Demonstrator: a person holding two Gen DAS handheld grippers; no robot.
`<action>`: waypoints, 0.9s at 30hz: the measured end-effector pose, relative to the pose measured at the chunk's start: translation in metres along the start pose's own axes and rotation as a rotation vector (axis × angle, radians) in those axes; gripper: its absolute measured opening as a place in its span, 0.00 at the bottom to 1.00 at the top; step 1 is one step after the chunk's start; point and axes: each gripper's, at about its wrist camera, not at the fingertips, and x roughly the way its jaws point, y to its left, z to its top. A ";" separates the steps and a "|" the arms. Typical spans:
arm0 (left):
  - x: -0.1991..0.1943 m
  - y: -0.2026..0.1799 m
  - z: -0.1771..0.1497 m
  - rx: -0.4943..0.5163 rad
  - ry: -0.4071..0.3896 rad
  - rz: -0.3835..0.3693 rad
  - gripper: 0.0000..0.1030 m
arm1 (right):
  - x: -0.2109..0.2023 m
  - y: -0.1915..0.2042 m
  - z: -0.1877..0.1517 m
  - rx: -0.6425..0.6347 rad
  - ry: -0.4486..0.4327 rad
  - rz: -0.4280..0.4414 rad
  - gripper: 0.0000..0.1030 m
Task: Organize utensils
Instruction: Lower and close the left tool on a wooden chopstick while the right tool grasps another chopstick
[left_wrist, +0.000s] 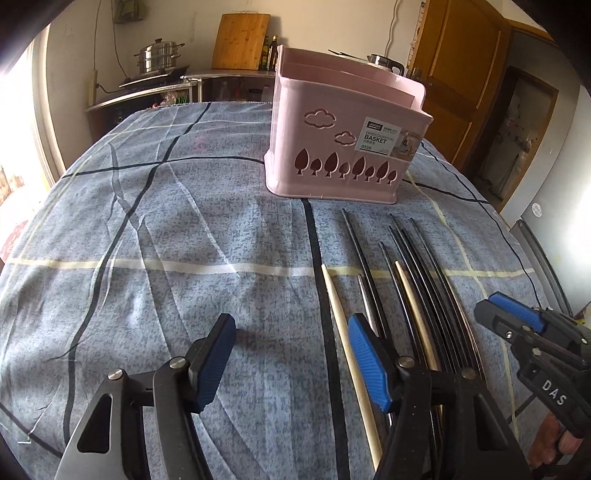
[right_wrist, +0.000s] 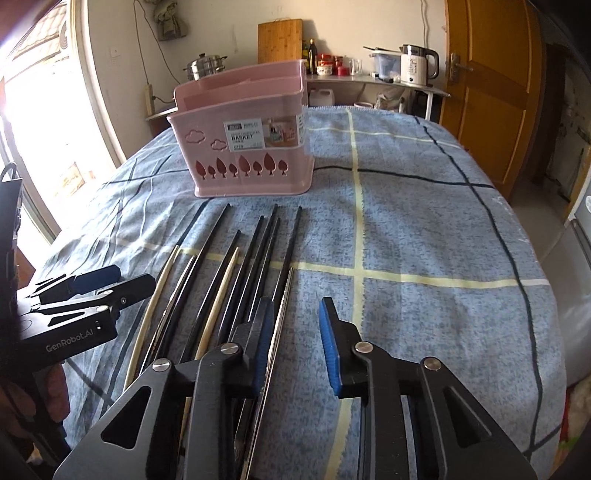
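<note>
Left wrist view: my left gripper (left_wrist: 291, 360) hovers low over the blue plaid cloth (left_wrist: 166, 240) on the counter, its fingers (left_wrist: 216, 363) set wide with nothing between them; the right pad sits above the near ends of the chopsticks (left_wrist: 410, 280). These lie side by side, black, pale wooden and metal, in front of the pink chopstick basket (left_wrist: 343, 147), which stands upright further back. From the right wrist, my right gripper (right_wrist: 293, 347) shows a narrower gap, a metal chopstick (right_wrist: 279, 328) running along its left finger; whether it grips, I cannot tell.
</note>
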 end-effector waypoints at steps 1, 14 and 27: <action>0.002 -0.001 0.001 0.002 0.001 0.002 0.61 | 0.003 -0.001 0.001 0.003 0.008 0.002 0.22; 0.012 -0.005 0.010 0.046 -0.007 0.030 0.44 | 0.019 0.016 0.025 0.008 0.020 0.107 0.08; 0.003 0.010 0.030 -0.036 -0.021 -0.076 0.43 | 0.040 0.031 0.036 -0.001 0.063 0.145 0.07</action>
